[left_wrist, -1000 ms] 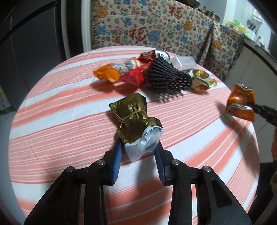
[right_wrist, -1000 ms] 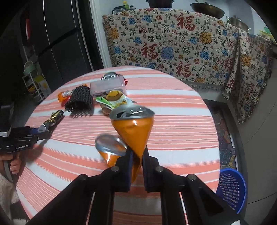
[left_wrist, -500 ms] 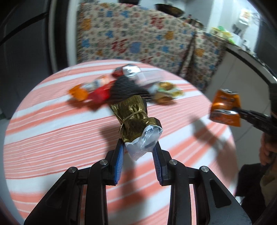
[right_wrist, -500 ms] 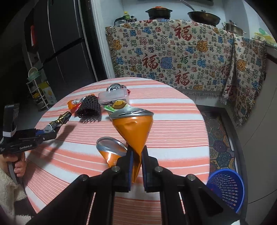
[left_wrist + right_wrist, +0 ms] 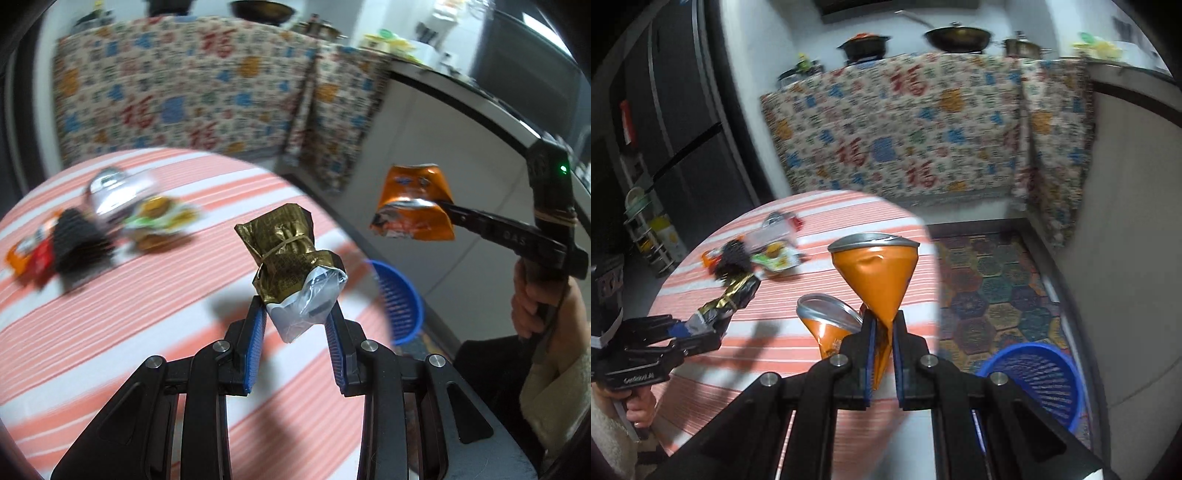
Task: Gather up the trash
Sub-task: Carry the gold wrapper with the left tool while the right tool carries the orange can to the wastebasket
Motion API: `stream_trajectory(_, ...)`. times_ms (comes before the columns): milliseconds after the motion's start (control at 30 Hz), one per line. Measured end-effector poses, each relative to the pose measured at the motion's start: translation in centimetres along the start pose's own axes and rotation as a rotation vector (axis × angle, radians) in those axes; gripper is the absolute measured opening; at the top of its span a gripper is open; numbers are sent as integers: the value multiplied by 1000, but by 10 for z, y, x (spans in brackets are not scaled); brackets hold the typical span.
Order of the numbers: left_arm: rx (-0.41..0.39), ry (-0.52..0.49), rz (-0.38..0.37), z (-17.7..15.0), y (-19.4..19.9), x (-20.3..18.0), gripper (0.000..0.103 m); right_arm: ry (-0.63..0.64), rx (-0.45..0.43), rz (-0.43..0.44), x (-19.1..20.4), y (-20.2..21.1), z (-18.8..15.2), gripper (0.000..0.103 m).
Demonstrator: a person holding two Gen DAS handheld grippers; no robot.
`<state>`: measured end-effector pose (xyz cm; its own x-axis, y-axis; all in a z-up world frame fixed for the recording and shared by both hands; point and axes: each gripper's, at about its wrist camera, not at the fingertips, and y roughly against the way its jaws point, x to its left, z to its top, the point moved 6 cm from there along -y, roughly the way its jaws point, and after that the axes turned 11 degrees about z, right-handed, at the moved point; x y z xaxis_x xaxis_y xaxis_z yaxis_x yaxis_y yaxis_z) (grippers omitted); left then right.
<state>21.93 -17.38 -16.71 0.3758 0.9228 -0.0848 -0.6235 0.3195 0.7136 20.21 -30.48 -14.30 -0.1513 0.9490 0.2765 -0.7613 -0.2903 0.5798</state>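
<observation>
Gold wrapper [image 5: 288,251] and orange can [image 5: 877,280] each clamped between fingers

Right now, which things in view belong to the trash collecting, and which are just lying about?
Part of the job:
- gold foil packet, in the left gripper
- crushed orange can, in the right gripper
- blue basket on the floor
- pile of wrappers on the striped table

Just lying about:
- patterned cloth
- pots
- floor mat

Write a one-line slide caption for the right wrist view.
Right claw grips a crushed orange can above the striped table, blue basket on the floor.
</observation>
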Motion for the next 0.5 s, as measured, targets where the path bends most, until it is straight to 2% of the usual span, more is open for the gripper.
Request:
stream_trajectory(300, 26, -98, -122, 33, -44, -113, 31, -101, -21, -158, -101, 56, -10, 7)
stream_trajectory(500, 56, -138, -146, 34, -77, -166, 31, -152, -16, -205, -148, 72, -19, 7)
